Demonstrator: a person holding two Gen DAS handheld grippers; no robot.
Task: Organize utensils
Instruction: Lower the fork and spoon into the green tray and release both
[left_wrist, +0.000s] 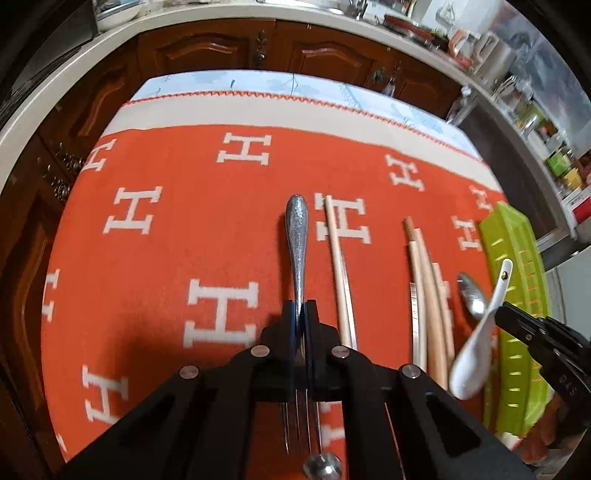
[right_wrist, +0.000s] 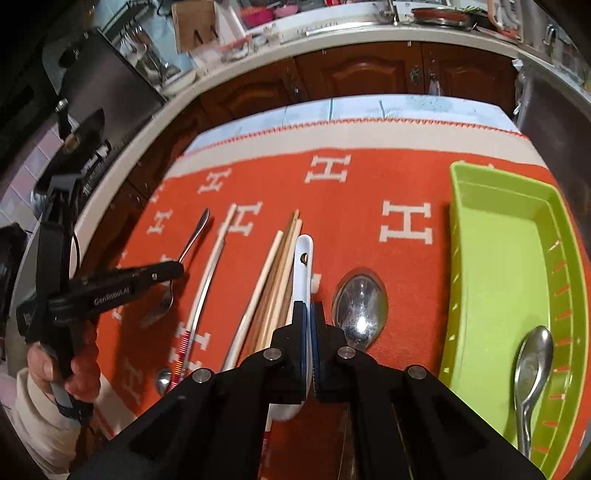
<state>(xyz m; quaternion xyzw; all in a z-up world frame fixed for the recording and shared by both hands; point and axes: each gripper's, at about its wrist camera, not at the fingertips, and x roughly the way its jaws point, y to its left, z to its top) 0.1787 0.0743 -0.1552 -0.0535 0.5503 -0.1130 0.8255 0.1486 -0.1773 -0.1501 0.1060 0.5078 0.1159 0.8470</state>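
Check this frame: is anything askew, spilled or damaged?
Nothing spilled or damaged. The chopsticks lie in a loose, overlapping bundle on the cloth, and only one spoon is in the green tray.

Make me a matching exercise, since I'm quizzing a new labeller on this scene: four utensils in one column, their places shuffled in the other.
Things:
1. fork
2. white ceramic spoon
3. wooden chopsticks
4. rightmost steel spoon

Places:
A. lying on the orange cloth
B. in the left hand-held gripper
C. inside the green tray
D. in the right hand-held gripper

Pairs: 1-B, 2-D, 3-A, 4-C
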